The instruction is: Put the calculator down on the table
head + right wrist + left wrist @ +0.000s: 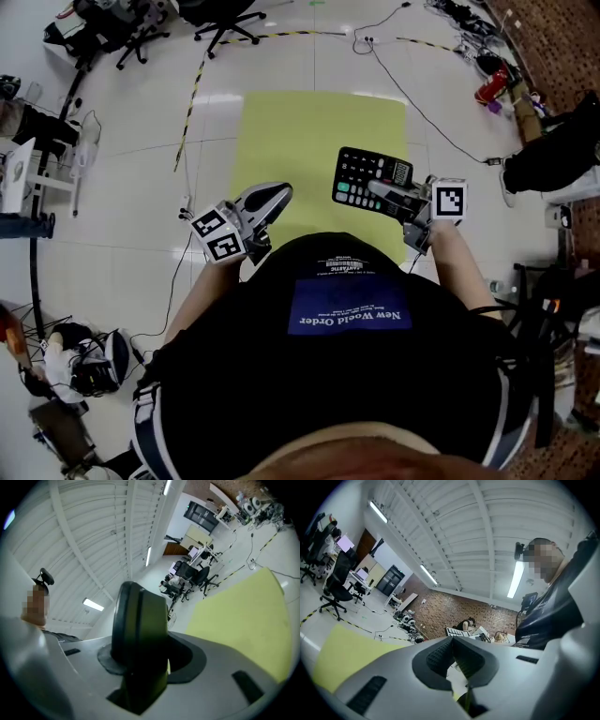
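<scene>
Head view looks steeply down; both gripper views sit close behind their jaws, seemingly sharing the yellow table.

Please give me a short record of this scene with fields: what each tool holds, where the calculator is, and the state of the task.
left tool: jaws shut, nothing between them
right tool: shut on the calculator
calculator place: in the air over the right part of the yellow-green table, keys facing up
task state: calculator not yet put down
</scene>
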`<control>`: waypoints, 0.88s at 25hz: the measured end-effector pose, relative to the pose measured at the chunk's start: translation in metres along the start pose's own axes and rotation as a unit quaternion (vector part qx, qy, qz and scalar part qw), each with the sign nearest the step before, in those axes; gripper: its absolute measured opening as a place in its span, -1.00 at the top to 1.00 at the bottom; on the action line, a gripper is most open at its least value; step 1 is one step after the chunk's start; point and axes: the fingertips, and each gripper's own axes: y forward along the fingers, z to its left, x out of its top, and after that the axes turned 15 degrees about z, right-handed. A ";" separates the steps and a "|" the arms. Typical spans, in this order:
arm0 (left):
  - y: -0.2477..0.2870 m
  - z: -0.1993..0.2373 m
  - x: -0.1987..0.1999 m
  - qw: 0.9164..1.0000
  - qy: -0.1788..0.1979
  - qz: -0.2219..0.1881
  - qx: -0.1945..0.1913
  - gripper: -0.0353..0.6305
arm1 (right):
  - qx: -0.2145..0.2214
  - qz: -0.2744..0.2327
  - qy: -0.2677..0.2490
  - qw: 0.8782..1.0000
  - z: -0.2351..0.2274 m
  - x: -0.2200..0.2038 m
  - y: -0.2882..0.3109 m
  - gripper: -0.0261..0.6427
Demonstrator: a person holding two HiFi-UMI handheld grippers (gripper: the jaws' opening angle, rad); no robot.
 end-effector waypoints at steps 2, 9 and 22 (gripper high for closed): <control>-0.006 0.002 0.001 1.000 0.002 -0.003 0.005 0.88 | 0.005 -0.006 0.003 1.000 0.002 0.002 0.001 0.47; -0.031 0.008 -0.014 1.000 -0.017 0.014 0.004 0.88 | -0.056 -0.018 0.022 0.998 -0.034 0.003 -0.010 0.47; 0.058 0.086 -0.092 0.988 -0.097 0.098 -0.063 0.88 | -0.179 0.064 0.155 0.969 -0.291 -0.028 -0.071 0.47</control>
